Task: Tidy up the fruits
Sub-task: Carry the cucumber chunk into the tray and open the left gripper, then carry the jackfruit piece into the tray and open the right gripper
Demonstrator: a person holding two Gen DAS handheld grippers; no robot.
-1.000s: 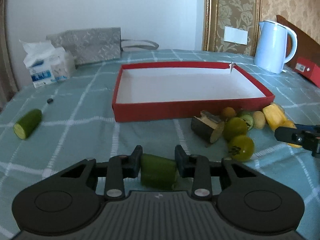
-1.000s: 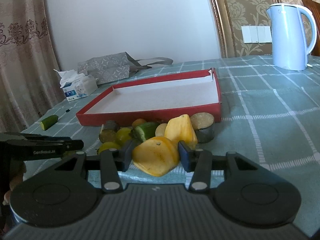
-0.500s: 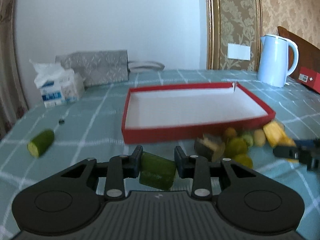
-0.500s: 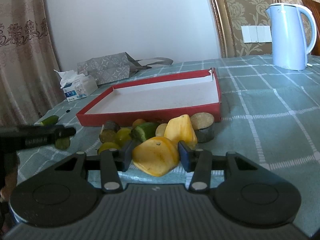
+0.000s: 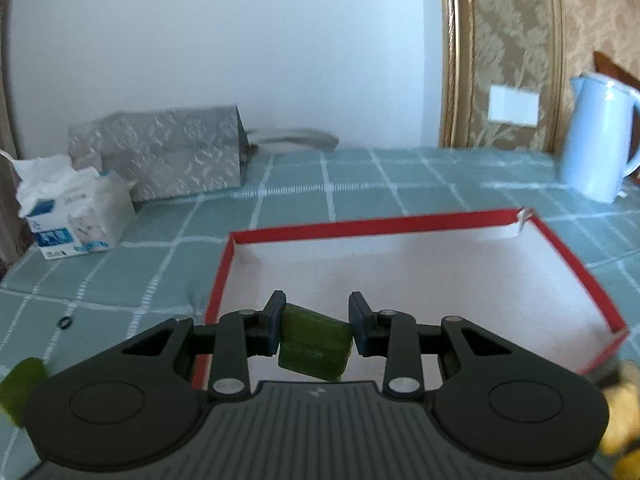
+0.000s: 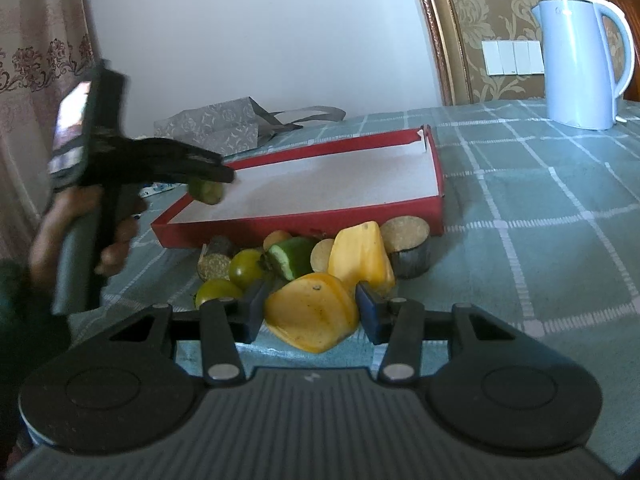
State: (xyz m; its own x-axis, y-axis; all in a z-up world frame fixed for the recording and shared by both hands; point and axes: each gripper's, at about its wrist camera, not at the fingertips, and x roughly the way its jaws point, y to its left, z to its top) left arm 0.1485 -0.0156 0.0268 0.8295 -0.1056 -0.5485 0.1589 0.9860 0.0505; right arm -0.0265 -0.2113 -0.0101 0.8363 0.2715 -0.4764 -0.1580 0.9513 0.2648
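My left gripper (image 5: 316, 326) is shut on a green cucumber piece (image 5: 314, 346) and holds it in the air over the near left corner of the red tray (image 5: 372, 224). In the right wrist view the left gripper (image 6: 212, 180) carries the cucumber piece (image 6: 206, 192) above the tray's (image 6: 304, 222) left end. My right gripper (image 6: 310, 306) is shut on a yellow fruit wedge (image 6: 312, 312) that rests on the tablecloth. Behind it lies a pile of fruit: another yellow wedge (image 6: 362, 256), a green piece (image 6: 290, 256), green tomatoes (image 6: 246, 268) and brown round pieces (image 6: 406, 250).
A light blue kettle (image 6: 580, 60) stands at the back right. A tissue pack (image 5: 72, 210) and a grey patterned bag (image 5: 160, 160) sit at the back left. Another cucumber piece (image 5: 20, 390) lies at the left edge. The tablecloth (image 6: 540, 208) is teal with white checks.
My left gripper has lifted the cucumber piece off the table and carried it forward over the tray's near left corner. My right gripper has stayed still on the yellow wedge.
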